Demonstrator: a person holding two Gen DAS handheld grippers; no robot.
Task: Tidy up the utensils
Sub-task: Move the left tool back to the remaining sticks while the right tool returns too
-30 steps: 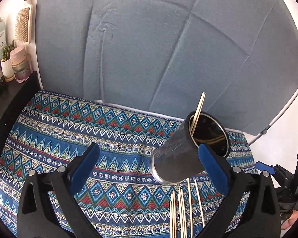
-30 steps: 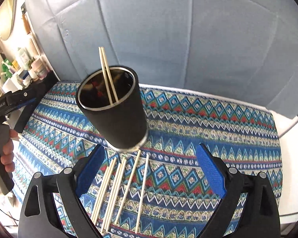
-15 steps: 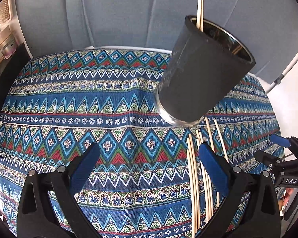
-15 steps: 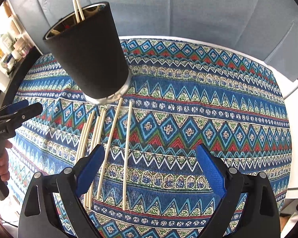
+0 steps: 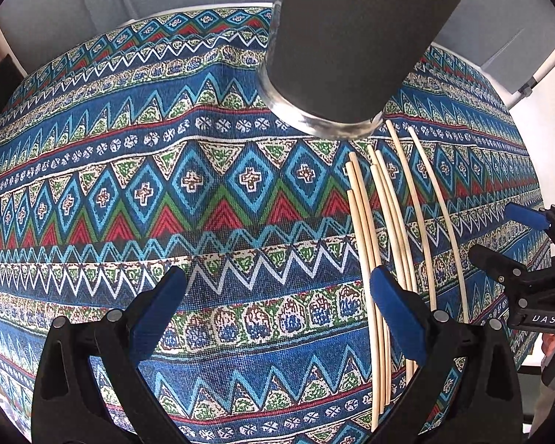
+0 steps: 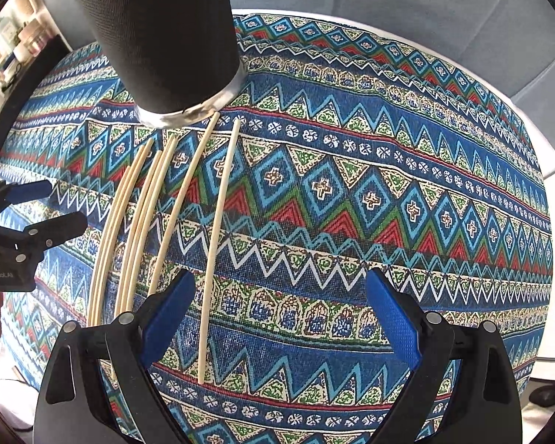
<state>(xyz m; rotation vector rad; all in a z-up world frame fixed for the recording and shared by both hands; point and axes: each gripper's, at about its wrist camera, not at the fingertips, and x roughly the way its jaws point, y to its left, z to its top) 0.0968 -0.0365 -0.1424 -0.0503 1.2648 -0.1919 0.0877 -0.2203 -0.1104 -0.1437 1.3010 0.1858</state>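
Black textured cup (image 5: 355,37) with steel base, upper frame. Thin pale wooden chopsticks (image 5: 388,229) lie on woven patterned cloth (image 5: 166,192). Left claw (image 5: 277,318), right claw (image 6: 277,318) both released, empty. "GenRobot.AI" label on left claw.

A counter (image 6: 536,340) with a white edge is covered by a patterned cloth (image 6: 351,192) in blue, red, green and white bands of zigzags and diamonds. Behind it hangs a grey fabric backdrop (image 6: 407,3) with visible fold creases, its lower right corner held by a pale support rod (image 5: 544,70) against a white wall (image 5: 547,129). At the far left of the right wrist view, a white shelf (image 6: 14,48) holds small bottles and jars, too blurred to identify, and the scene is brightly and evenly lit.
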